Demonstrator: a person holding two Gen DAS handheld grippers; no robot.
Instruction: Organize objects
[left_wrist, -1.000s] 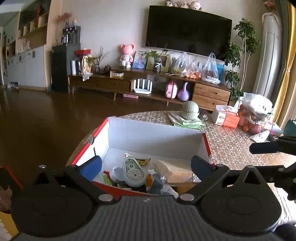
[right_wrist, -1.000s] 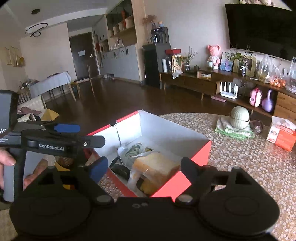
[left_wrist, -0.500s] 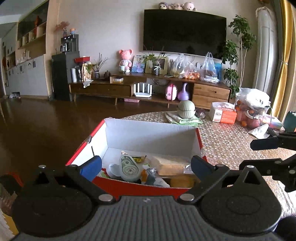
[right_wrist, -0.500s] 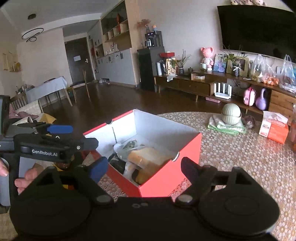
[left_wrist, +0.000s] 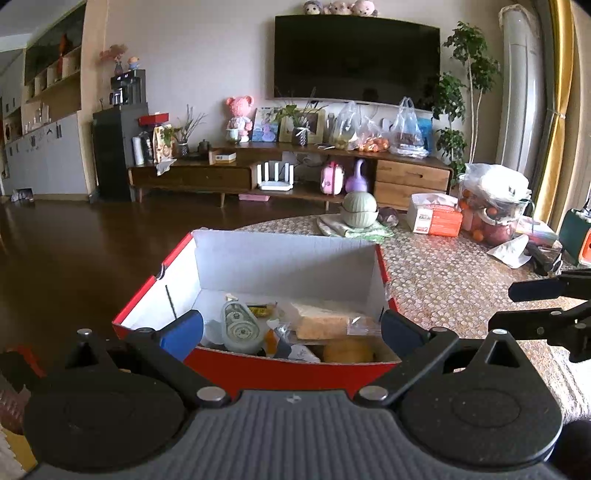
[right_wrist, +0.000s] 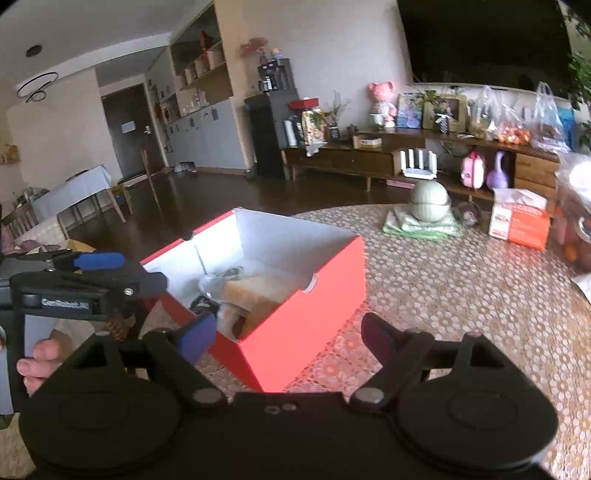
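Observation:
A red cardboard box (left_wrist: 288, 363) with a white inside stands on the round patterned table (left_wrist: 454, 273). Inside it lie a grey-green tape dispenser (left_wrist: 238, 326), a wrapped slice of bread (left_wrist: 325, 325), a yellow bun (left_wrist: 347, 350) and other small packets. My left gripper (left_wrist: 291, 330) is open and empty, just short of the box's near wall. In the right wrist view the same box (right_wrist: 306, 306) shows a corner, and my right gripper (right_wrist: 286, 338) is open with nothing between its fingers. The left gripper (right_wrist: 96, 273) appears there at the left, held by a hand (right_wrist: 35, 363).
At the table's far side sit a green bowl set on a folded cloth (left_wrist: 358, 214), an orange tissue box (left_wrist: 436, 219), bagged fruit (left_wrist: 491, 206) and a white paper (left_wrist: 511, 251). Dark wood floor (left_wrist: 74, 258) lies left of the table. A TV cabinet (left_wrist: 288, 173) lines the far wall.
Both grippers have drawn back from the box and stayed open. The right gripper has also swung right, so the box now sits further left and shows its outer red side.

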